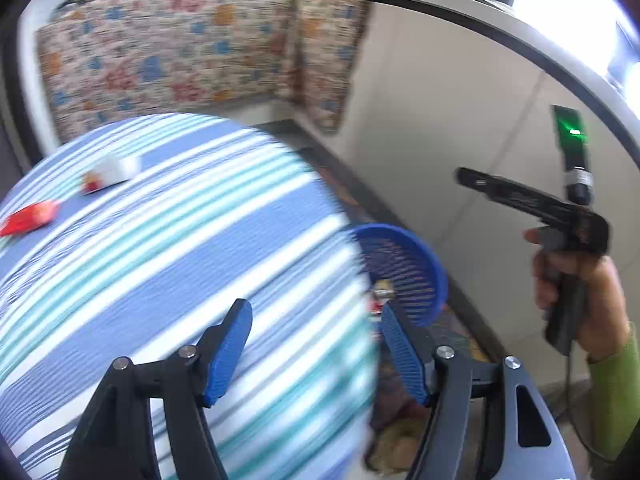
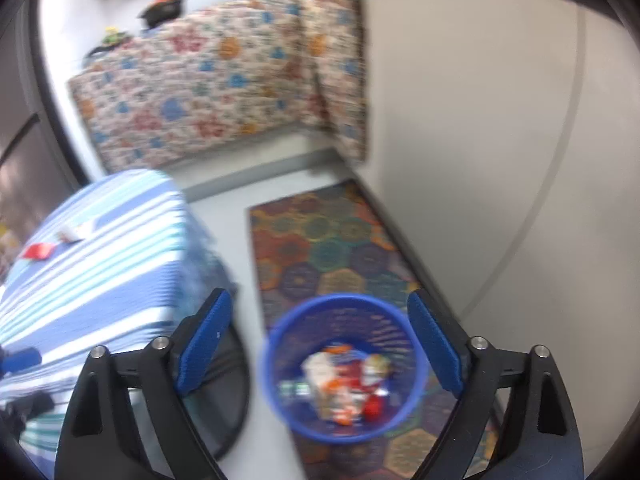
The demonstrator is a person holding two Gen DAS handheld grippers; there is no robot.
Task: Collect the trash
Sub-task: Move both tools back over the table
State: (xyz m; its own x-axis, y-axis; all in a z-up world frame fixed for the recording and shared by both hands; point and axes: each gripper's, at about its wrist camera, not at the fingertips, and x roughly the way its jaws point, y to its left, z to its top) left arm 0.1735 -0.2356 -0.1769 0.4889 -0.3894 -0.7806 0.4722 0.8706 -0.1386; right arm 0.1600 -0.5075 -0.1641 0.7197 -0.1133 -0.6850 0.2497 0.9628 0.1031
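Observation:
A blue mesh trash bin (image 2: pixel 344 368) stands on the patterned rug beside the table and holds several wrappers (image 2: pixel 340 384). My right gripper (image 2: pixel 320 352) is open and empty above the bin. My left gripper (image 1: pixel 316 352) is open and empty over the right edge of the striped table (image 1: pixel 160 240). A red wrapper (image 1: pixel 30 218) and a white-and-red wrapper (image 1: pixel 110 172) lie on the far left of the table. They also show in the right wrist view, the red wrapper (image 2: pixel 38 251) and the white one (image 2: pixel 74 234). The bin shows in the left wrist view (image 1: pixel 404 272).
A colourful hexagon rug (image 2: pixel 320 248) lies on the floor along a white wall (image 2: pixel 480 140). A floral cloth (image 2: pixel 224 80) covers a counter at the back with pans on top. The table's dark round base (image 2: pixel 228 392) sits left of the bin.

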